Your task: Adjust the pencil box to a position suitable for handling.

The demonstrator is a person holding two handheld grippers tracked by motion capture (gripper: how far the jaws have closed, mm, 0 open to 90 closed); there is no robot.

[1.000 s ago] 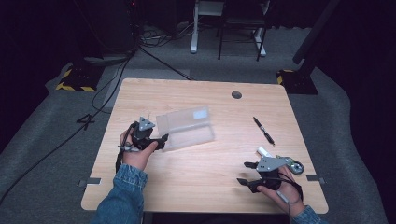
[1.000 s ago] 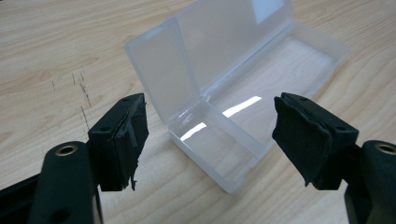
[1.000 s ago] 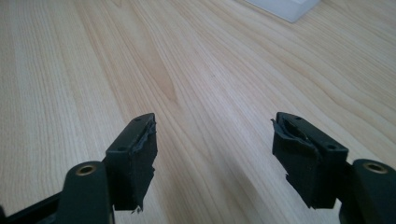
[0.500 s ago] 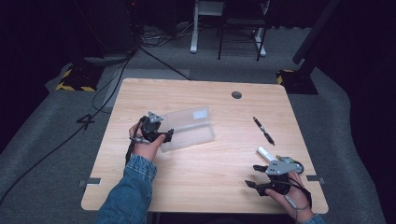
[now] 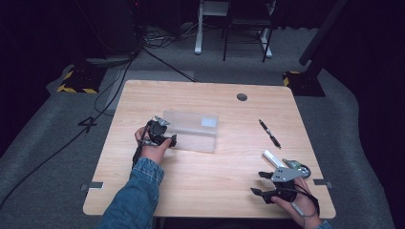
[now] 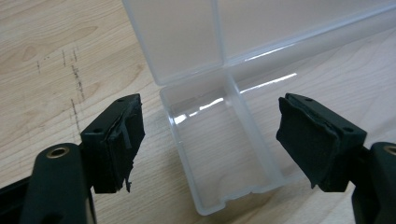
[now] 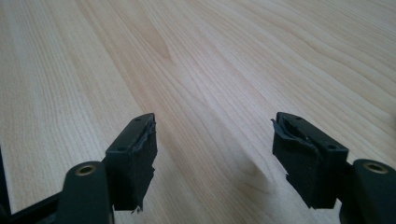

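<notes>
**Left gripper at open box, jaws spread**

Clear box [image 5: 191, 130] sits left of table [image 5: 200, 191] centre, lid [image 6: 187, 37] up on the far side. Left gripper [image 5: 160, 135] is at the box's left end. In the left gripper view its jaws stand apart either side of the end compartment [image 6: 219, 158], pads touching nothing. The jaws have just been opening, with the box's end between them but not pinched.

Right gripper [image 5: 267, 183] hovers near the right near corner, jaws spread wide, nothing between them, bare wood below. Pen [image 5: 270, 133] lies well right of the box, with a small white piece [image 5: 273, 158] just nearer than it.

Step in hand looks like steadying or repositioning the box. To do it well:
- bracket one thin wall, not the whole end; the plastic looks slippery
- close slowly and keep the box flat on the table
- stay clear of the lid so it doesn't flop shut

Hard to read:
- box is transparent, so wall edges blur into the wood grain
- the compartment looks empty, though glare covers part of its floor
- far end of the box is cut off in the left gripper view
- can't tell what the white piece is
</notes>
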